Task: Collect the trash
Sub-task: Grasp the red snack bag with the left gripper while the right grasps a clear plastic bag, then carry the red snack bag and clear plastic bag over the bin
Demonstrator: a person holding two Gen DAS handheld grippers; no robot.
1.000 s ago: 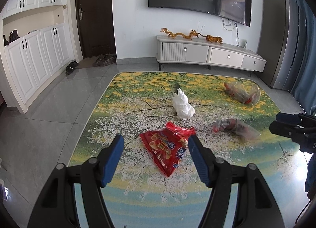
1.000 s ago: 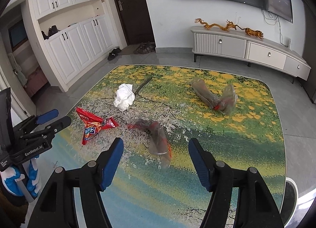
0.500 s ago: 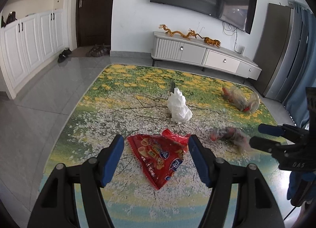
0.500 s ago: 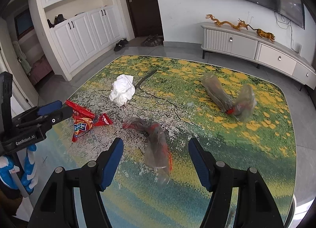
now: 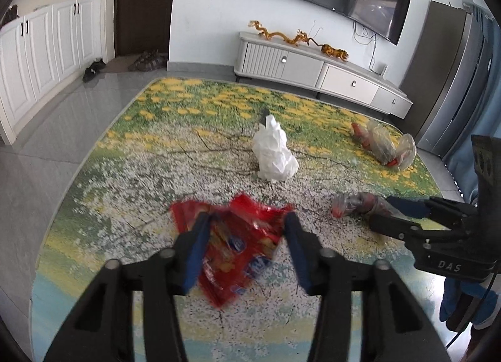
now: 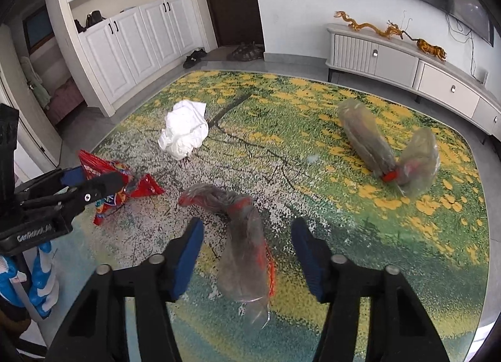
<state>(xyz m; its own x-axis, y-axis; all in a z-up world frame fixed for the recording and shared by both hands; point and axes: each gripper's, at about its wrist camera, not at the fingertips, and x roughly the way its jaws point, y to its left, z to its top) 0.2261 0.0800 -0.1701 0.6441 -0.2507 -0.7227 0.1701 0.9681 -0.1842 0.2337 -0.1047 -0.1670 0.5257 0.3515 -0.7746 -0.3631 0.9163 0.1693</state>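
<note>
A red snack bag (image 5: 238, 243) lies on the flowered rug, straddled by my open left gripper (image 5: 245, 221) just above it; the bag also shows in the right wrist view (image 6: 125, 183). A clear plastic wrapper with red parts (image 6: 241, 243) lies between the open fingers of my right gripper (image 6: 247, 230); it also shows in the left wrist view (image 5: 357, 203). A crumpled white paper (image 5: 274, 155) sits mid-rug, seen too in the right wrist view (image 6: 184, 131). A second clear wrapper (image 6: 388, 149) lies farther right on the rug, seen too in the left wrist view (image 5: 385, 147).
The rug (image 5: 194, 130) covers a grey tiled floor. A white TV cabinet (image 5: 316, 67) stands along the far wall, white cupboards (image 6: 131, 39) along the left. Shoes (image 6: 194, 56) lie by the dark door. A grey fridge (image 5: 451, 80) stands at the right.
Both grippers have moved forward and lower. The left one has closed in over the red bag, the right one over the near clear wrapper. Both remain open.
</note>
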